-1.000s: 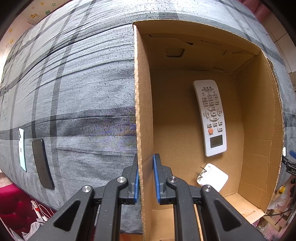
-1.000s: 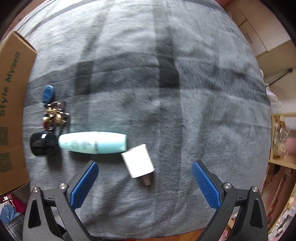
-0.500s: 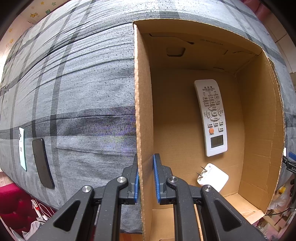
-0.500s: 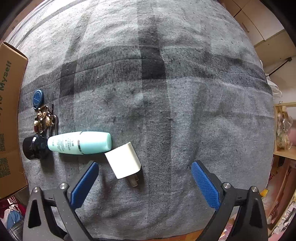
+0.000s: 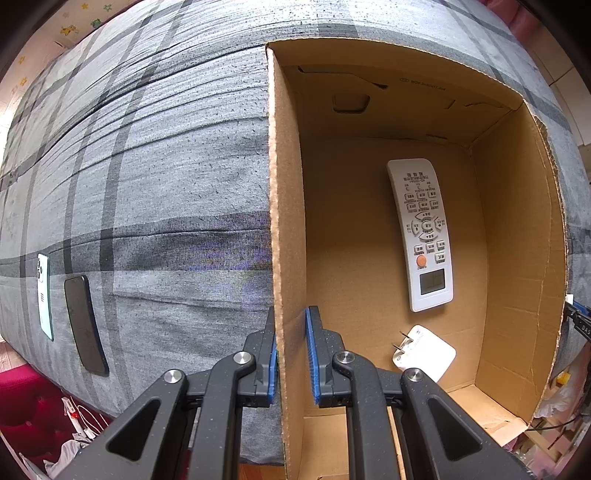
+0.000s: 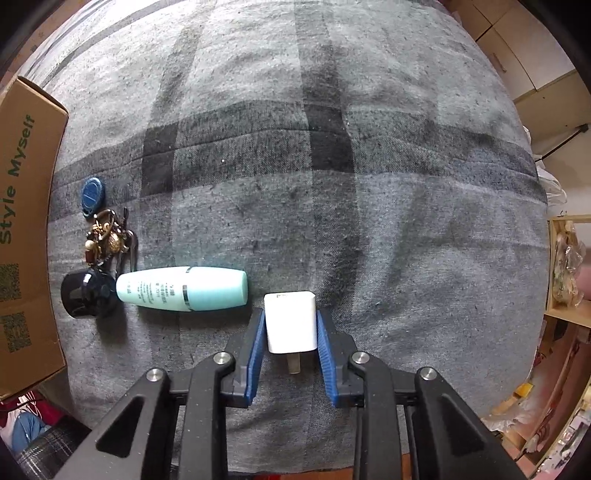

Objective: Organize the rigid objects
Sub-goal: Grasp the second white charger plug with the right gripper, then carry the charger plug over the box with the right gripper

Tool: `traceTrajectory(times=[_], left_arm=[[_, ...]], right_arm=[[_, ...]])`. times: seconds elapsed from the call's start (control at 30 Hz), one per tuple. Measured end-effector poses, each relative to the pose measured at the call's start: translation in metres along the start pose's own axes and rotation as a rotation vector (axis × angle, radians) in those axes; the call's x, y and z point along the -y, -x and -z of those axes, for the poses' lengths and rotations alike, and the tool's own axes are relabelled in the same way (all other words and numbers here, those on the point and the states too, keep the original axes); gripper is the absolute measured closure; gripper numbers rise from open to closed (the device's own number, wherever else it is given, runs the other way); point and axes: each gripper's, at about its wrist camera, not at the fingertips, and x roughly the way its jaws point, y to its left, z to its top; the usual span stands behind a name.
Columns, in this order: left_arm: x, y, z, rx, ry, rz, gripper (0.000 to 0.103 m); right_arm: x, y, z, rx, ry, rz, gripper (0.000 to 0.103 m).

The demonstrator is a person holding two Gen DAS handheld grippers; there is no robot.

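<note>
cardboard box wall, lower edge behind left gripper

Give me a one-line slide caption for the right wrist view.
Right gripper, jaws just closed, clamps a white charger lying on the plaid blanket beside a turquoise bottle.

Under me spreads a bed in grey plaid cloth with darker crossing bands. Beyond the bed's far right corner I see pale wooden cabinet doors; off its right edge, a light wood shelf. Past the bed's far left, a cream wall with star stickers. Daylight is soft and even.
</note>
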Motion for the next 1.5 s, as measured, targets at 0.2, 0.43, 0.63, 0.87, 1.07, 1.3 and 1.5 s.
traceTrajectory(times=[0.2,0.43,0.63,0.87,1.07,1.3,1.5], left_arm=[[-0.002,0.0,0.001,0.002,0.002,0.004,0.089],[0.0,0.001,0.001,0.002,-0.007,0.003,0.089],[0.0,0.003,0.0,0.005,-0.008,0.007,0.089],[0.001,0.004,0.001,0.006,-0.013,0.01,0.089],[0.001,0.004,0.001,0.009,-0.02,0.011,0.089],[0.001,0.005,0.003,0.015,-0.02,0.015,0.089],[0.001,0.006,0.003,0.021,-0.027,0.015,0.089]], right_arm=[[-0.011,0.025,-0.002,0.01,0.001,0.009,0.075],[-0.008,0.042,-0.001,0.032,-0.008,0.011,0.075],[-0.01,0.062,-0.005,0.061,-0.005,0.006,0.075],[-0.025,0.089,-0.015,0.1,0.009,-0.004,0.075],[-0.047,0.109,-0.029,0.141,0.045,-0.022,0.075],[-0.078,0.117,-0.03,0.181,0.108,-0.047,0.075],[-0.11,0.13,-0.038,0.208,0.163,-0.087,0.075]])
